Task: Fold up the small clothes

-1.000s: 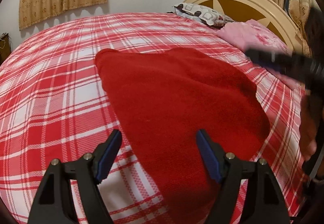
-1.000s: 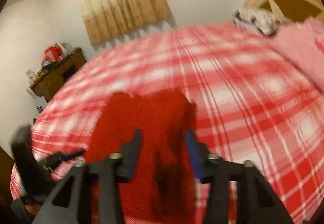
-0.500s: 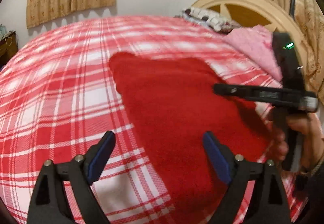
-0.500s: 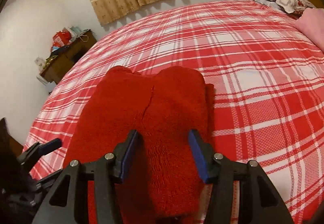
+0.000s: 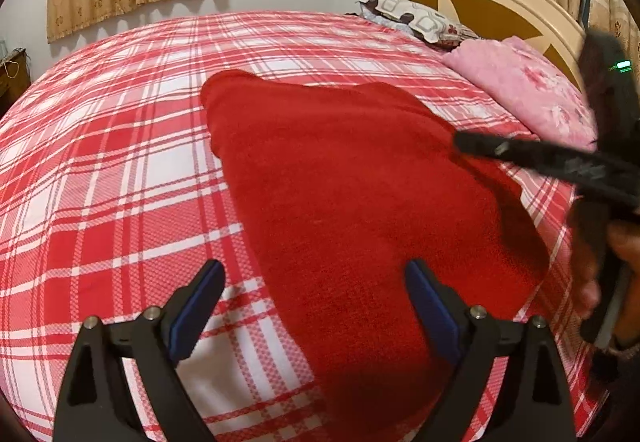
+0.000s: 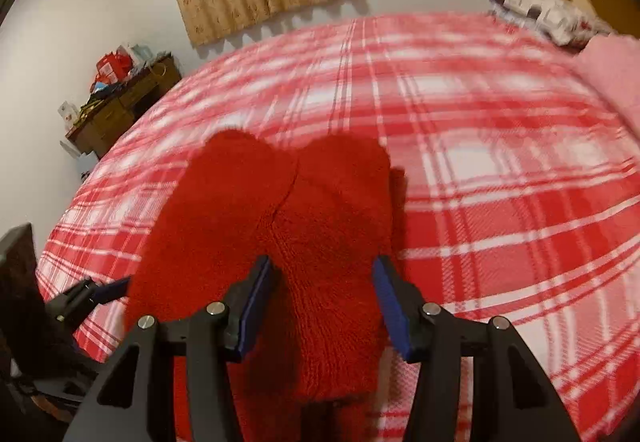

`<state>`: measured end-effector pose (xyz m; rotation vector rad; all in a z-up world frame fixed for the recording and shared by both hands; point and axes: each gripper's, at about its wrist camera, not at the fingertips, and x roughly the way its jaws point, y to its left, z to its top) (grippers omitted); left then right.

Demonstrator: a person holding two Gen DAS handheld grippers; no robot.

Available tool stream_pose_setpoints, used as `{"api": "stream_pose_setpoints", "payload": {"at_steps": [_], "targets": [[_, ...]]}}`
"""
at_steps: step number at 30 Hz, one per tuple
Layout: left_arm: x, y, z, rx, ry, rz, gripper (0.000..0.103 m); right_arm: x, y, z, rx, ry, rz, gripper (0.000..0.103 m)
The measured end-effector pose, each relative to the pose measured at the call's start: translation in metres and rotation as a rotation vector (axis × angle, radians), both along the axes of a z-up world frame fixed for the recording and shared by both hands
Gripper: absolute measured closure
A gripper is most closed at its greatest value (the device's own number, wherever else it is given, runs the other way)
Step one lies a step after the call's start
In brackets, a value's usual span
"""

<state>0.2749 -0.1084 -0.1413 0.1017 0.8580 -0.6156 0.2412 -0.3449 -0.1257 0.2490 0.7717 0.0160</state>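
The red fleece garment (image 5: 360, 202) lay flat on the red-and-white plaid bedsheet (image 5: 120, 182). Both grippers hung above its near end — left gripper (image 5: 314, 294) and right gripper (image 6: 322, 294), jaws apart, holding nothing.

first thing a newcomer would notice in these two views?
The fuzzy red garment, spread flat mid-bed on the red-and-white plaid sheet, dominates both views. Next, the left gripper and right gripper over its near end, jaws open and empty. A pink blanket lies by the headboard.
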Motion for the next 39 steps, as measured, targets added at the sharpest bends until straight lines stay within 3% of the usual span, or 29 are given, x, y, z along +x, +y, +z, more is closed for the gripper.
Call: {"api": "stream_pose_setpoints", "payload": {"at_steps": [5, 8, 12, 15, 21, 35, 39], "targets": [[0.001, 0.001, -0.001, -0.005, 0.008, 0.000, 0.009, -0.034, 0.030, 0.029, 0.040, -0.114, 0.103, 0.049], [0.000, 0.001, -0.001, -0.003, 0.007, -0.001, 0.008, -0.042, 0.044, 0.013, 0.070, -0.058, 0.187, 0.048], [0.000, 0.001, -0.002, -0.002, 0.015, -0.011, 0.006, -0.048, 0.029, -0.014, 0.014, -0.008, 0.114, 0.048], [0.000, -0.001, -0.002, 0.003, 0.017, -0.016, 0.006, -0.056, 0.016, -0.021, 0.061, -0.019, 0.108, 0.048], [0.001, -0.005, -0.003, 0.025, 0.011, -0.011, 0.001, -0.061, 0.030, -0.025, -0.029, -0.028, 0.120, 0.048], [0.006, -0.005, -0.006, 0.012, 0.037, -0.021, 0.000, -0.062, 0.025, -0.025, -0.024, -0.017, 0.131, 0.048], [0.005, -0.003, -0.007, -0.001, 0.038, -0.015, 0.000, -0.068, 0.022, -0.003, 0.048, -0.085, 0.104, 0.048]]}}
